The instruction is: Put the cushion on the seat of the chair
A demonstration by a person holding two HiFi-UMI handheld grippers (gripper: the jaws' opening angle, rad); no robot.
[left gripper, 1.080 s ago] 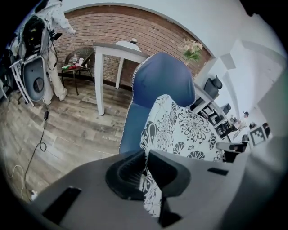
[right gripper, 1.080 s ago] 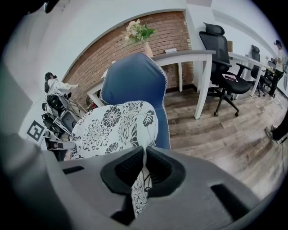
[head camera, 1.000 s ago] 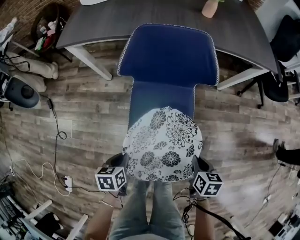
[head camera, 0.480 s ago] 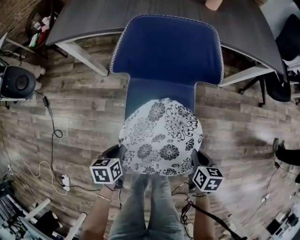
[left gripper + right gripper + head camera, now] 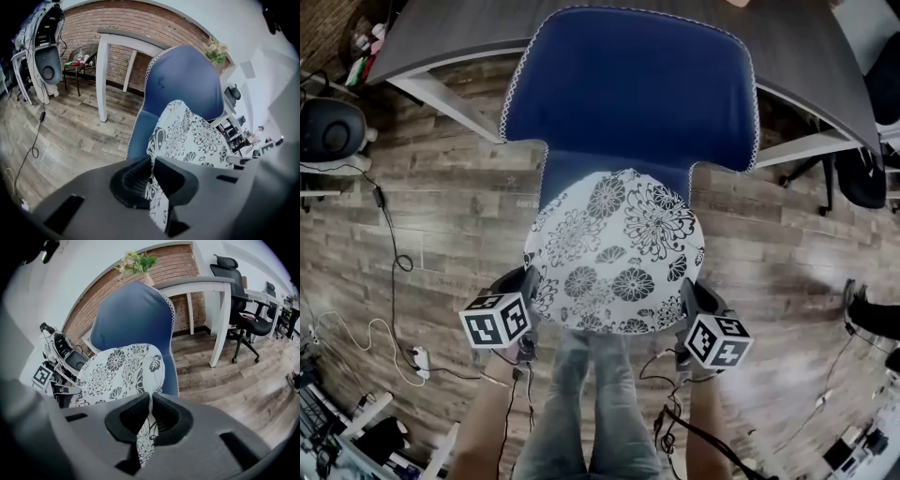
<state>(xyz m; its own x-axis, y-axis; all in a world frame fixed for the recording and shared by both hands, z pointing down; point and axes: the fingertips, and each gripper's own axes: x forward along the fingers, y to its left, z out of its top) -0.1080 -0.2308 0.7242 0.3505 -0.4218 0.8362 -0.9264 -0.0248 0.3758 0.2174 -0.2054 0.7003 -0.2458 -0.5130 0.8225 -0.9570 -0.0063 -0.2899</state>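
Note:
A round white cushion [image 5: 614, 251] with black flower print hangs level over the seat of a blue chair [image 5: 628, 84]. My left gripper [image 5: 525, 291] is shut on the cushion's left edge, and the fabric [image 5: 183, 136] runs out from between its pads. My right gripper [image 5: 692, 298] is shut on the right edge, where the cloth [image 5: 119, 369] is pinched the same way. The chair's back [image 5: 185, 77] stands behind the cushion, and the cushion hides most of the seat [image 5: 169, 376].
A dark grey table [image 5: 441, 37] on white legs stands behind the chair. The person's legs [image 5: 591, 403] are in front of it. Cables and a power strip [image 5: 417, 358] lie on the wood floor at left, black office chairs [image 5: 239, 310] at right.
Both grippers have come down with the cushion, and it now sits closer over the chair seat. The head view has tipped toward the chair, which fills more of the picture.

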